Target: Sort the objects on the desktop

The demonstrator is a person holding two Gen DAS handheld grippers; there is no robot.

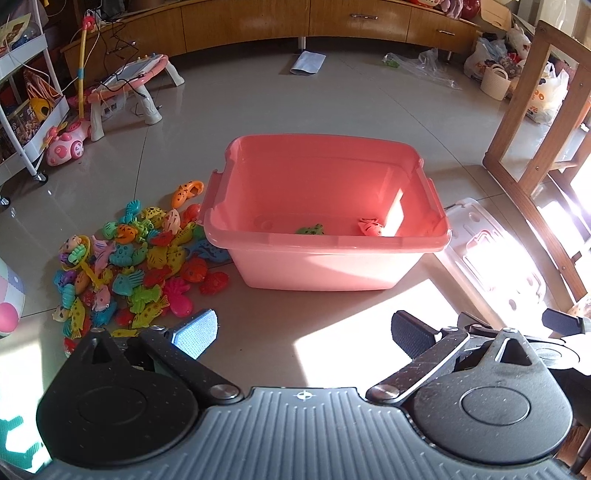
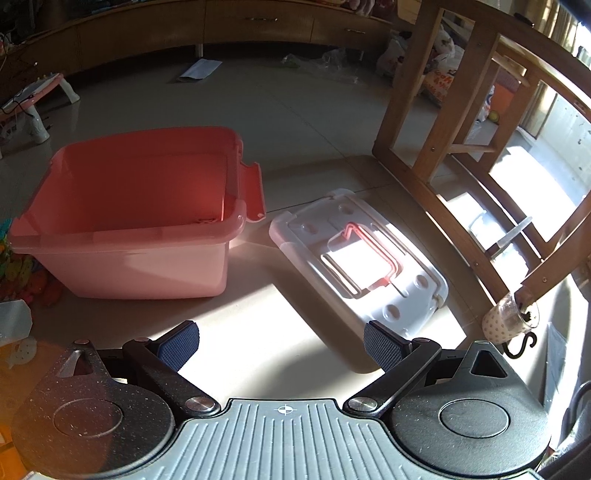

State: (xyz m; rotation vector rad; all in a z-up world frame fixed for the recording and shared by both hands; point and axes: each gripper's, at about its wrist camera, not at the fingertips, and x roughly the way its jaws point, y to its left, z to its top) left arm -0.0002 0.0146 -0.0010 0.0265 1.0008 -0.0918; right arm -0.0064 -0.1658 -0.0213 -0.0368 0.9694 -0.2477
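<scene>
A pink plastic bin point(image 1: 332, 266) stands on the tiled floor, also in the right wrist view point(image 2: 129, 269). Inside it lie a green toy fish point(image 1: 311, 230) and an orange-red toy fish point(image 1: 370, 226). A pile of several colourful toy fish point(image 1: 136, 266) lies on the floor left of the bin. My left gripper point(image 1: 304, 334) is open and empty, hovering in front of the bin. My right gripper point(image 2: 282, 345) is open and empty, in front of the bin's right corner. The bin's white lid point(image 2: 358, 258) lies flat to the bin's right.
A wooden chair point(image 2: 461, 147) stands at the right, with a dotted cup point(image 2: 509, 321) at its foot. A pink toy table point(image 1: 129, 85), a toy car point(image 1: 68, 142) and a white trolley point(image 1: 29, 110) stand at the far left. A wooden cabinet point(image 1: 295, 18) runs along the back.
</scene>
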